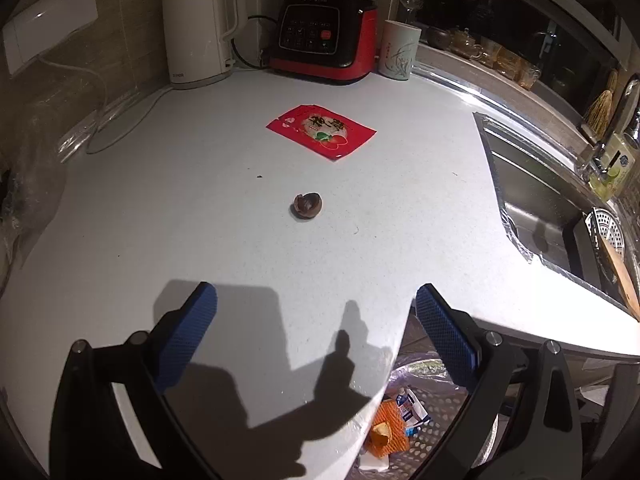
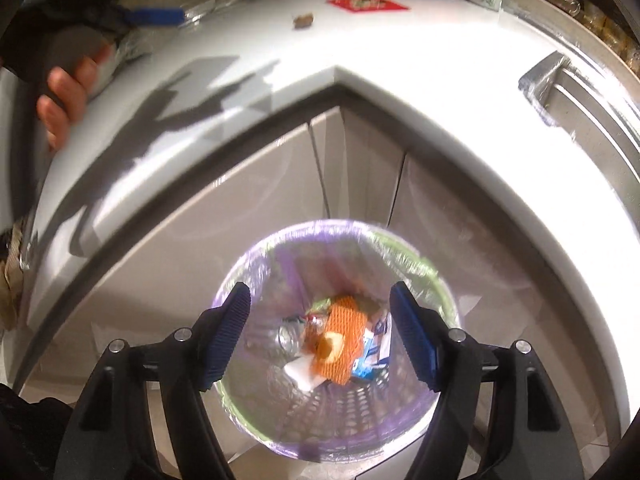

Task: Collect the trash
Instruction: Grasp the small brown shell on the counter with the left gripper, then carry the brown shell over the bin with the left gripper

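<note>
We are at the drop step. Our right gripper (image 2: 320, 336) hangs over the bin (image 2: 424, 276), its jaws wide apart with nothing between them; orange netting (image 2: 346, 336) and other scraps lie inside the bin. Our left gripper (image 1: 316, 336) is also wide open and empty, above the counter (image 1: 200, 200) edge. 2 pieces remain on the counter, well apart from the bin: a brown shell (image 1: 306, 206) and, behind it, a red wrapper (image 1: 322, 130). We judge the next move needs a reach to the shell.
</note>
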Demonstrator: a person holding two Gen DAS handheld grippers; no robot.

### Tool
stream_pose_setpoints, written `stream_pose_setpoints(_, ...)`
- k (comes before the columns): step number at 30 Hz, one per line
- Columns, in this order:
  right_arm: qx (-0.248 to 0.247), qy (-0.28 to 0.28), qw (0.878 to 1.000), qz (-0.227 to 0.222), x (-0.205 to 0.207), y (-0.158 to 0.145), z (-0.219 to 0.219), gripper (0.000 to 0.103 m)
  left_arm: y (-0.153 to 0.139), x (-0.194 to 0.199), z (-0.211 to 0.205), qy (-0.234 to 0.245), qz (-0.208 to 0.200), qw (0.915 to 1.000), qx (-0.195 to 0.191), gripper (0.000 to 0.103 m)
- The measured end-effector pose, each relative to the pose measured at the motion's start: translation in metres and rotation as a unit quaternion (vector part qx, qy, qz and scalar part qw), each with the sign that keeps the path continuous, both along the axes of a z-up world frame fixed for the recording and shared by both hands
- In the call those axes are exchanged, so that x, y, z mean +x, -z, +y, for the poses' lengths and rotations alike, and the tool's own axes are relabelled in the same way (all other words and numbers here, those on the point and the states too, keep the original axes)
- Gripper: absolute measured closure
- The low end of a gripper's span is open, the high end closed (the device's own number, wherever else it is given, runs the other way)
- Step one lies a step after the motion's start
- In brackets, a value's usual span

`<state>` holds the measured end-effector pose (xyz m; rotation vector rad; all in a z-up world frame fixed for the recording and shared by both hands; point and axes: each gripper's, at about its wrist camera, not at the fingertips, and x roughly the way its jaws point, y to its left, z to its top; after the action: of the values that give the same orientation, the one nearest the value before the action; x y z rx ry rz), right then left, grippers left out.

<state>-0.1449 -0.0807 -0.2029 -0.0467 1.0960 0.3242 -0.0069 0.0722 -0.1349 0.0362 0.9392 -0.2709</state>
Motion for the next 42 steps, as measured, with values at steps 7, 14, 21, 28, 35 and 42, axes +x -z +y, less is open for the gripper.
stream_pose_setpoints(7,0.001,0.036,0.999,-0.013,0.029,-0.020,-0.008,0.030,0.021,0.048,-0.005,0.023,0.018,0.9995,-0.008,0.008)
stream_pose_setpoints(14,0.006,0.069,0.997,-0.016,0.043,-0.020,-0.014,0.030,0.039,0.076,-0.007,0.040,0.042,0.9983,-0.010,0.032)
stream_pose_setpoints(21,0.007,0.067,0.998,-0.017,0.044,-0.022,-0.017,0.030,0.044,0.088,-0.011,0.036,0.040,0.9985,-0.002,0.062)
stream_pose_setpoints(28,0.004,0.051,0.999,-0.015,0.046,-0.024,-0.026,0.030,0.043,0.091,-0.011,0.016,0.047,0.9987,-0.007,0.079)
stream_pose_setpoints(35,0.004,0.035,0.999,-0.017,0.044,-0.025,-0.028,0.030,0.028,0.057,-0.015,0.022,0.033,0.9992,-0.008,0.079)
stream_pose_setpoints(42,0.003,0.012,1.000,-0.013,0.028,-0.024,-0.028,0.030,0.013,-0.030,-0.023,0.073,0.029,0.9969,-0.008,0.079)
